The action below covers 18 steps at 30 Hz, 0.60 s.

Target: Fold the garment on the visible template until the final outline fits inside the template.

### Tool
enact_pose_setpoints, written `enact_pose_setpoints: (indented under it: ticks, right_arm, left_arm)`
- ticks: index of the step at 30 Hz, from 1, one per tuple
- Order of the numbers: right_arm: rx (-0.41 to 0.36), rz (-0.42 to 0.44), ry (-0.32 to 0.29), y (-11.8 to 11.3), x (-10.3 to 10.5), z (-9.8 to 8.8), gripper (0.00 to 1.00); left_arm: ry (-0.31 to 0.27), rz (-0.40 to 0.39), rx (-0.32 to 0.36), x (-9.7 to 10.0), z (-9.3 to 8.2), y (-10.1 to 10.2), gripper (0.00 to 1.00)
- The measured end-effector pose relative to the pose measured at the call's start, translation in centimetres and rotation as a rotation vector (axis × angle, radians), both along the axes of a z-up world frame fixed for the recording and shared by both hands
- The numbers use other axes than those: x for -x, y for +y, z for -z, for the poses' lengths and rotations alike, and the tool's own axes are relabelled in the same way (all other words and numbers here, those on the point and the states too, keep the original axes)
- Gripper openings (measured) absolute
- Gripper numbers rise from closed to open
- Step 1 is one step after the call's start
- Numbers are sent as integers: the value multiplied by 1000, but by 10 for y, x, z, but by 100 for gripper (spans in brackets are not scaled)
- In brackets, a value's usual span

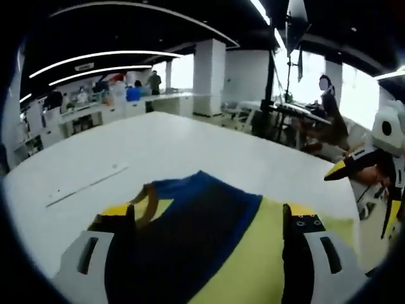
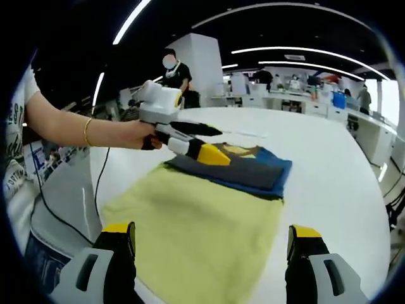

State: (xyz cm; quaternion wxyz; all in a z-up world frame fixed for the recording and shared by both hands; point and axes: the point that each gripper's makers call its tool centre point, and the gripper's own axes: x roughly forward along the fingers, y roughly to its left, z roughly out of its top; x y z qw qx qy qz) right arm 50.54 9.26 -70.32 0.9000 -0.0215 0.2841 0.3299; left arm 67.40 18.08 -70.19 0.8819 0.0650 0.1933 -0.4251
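While garment (image 2: 209,209) lies folded on table (image 2: 329,164) | left gripper (image 2: 212,142) released | right gripper (image 2: 212,253) released

Yellow-and-navy garment (image 2: 202,209) flat, partly folded

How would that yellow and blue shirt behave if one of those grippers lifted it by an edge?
The shirt would probably droop and sag, since it lies flat and layered on the white table. It looks like thin cloth, so likely light. The folded blue part may slip open if pulled.
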Motion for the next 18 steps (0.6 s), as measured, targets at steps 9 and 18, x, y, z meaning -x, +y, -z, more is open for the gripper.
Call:
enact_pose_setpoints:
  ticks: [9, 18]
  right_arm:
    - [-9, -17, -13, 5, 3, -8, 99]
    - [-11, -30, -13, 10, 3, -11, 99]
  left_arm:
    - [0, -8, -33, 11, 6, 47, 99]
    - [3, -43, -46, 17, 14, 86, 93]
